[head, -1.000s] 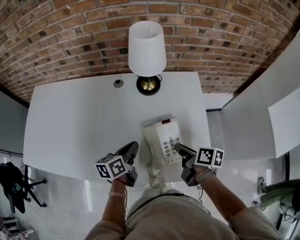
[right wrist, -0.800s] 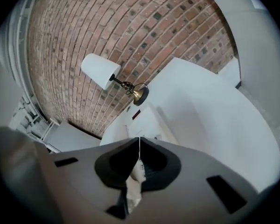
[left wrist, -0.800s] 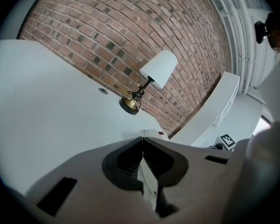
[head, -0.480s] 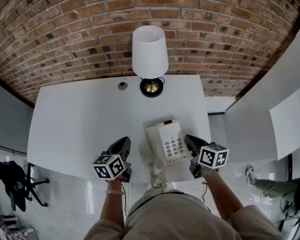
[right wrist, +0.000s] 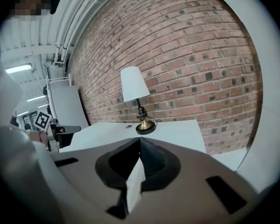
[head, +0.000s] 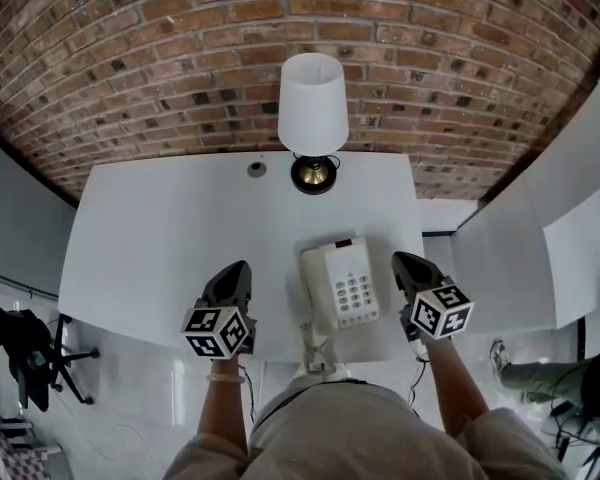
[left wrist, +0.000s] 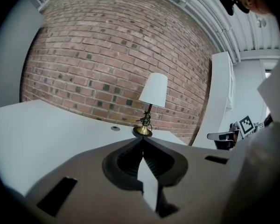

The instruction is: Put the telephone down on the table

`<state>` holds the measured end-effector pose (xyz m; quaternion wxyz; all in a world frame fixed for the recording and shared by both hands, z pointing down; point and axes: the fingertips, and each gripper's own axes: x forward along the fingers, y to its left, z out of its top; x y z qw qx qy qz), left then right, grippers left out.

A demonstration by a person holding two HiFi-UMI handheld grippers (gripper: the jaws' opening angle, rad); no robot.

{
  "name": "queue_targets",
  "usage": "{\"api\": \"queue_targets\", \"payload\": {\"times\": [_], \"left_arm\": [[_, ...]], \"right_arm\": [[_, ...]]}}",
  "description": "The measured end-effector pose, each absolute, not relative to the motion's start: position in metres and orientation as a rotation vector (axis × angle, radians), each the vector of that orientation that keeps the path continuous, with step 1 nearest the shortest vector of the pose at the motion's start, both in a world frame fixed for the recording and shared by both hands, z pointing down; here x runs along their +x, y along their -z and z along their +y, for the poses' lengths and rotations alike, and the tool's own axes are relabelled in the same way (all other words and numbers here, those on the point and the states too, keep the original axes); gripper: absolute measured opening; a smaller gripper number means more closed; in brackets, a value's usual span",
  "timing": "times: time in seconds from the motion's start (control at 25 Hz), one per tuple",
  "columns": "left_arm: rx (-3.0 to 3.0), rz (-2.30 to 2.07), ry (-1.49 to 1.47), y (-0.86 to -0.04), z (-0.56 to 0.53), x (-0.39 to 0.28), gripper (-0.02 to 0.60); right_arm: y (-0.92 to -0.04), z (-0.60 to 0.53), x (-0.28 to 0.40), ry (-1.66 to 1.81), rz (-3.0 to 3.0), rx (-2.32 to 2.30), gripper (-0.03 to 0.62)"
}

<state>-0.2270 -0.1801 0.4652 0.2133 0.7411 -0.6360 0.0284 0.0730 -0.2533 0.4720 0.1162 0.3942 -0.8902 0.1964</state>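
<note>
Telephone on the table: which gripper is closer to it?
The right gripper, close beside the telephone; the left gripper leaves a wider gap.

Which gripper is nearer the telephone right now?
Right. The right gripper sits just off the right edge of the telephone, not touching it; the left gripper is farther off on its left side, above the table.

Smooth matt desk (head: 150, 238); smooth plastic telephone (head: 342, 286); lamp (head: 314, 108) with shiny brass-look metal base, matt shade; rough brick wall (head: 160, 58).
</note>
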Motion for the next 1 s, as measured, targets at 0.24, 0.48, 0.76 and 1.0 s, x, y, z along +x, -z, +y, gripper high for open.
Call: {"api": "queue_targets", "payload": {"times": [0.24,0.48,0.76,1.0], "left_arm": [[2.091,-1.883,-0.07,-0.44,-0.179,-0.24,0.005],[2.15,-1.993,-0.055,-0.412,-0.182,-0.247,0.005],[2.196,-2.046,-0.032,-0.393,-0.187,-0.247,0.006],[2.204,-2.08,-0.013,-0.385,-0.19,-0.249,0.005]], "right_arm": [[-0.451,-0.262,0.077,-0.49,-2.654,1.2,0.005],[-0.433,-0.269,0.076,-0.438,-2.7,1.234,0.005],[-0.422,-0.274,0.076,-0.398,-2.735,1.261,0.005],[-0.416,-0.278,0.074,-0.388,-2.749,1.278,0.005]]}}
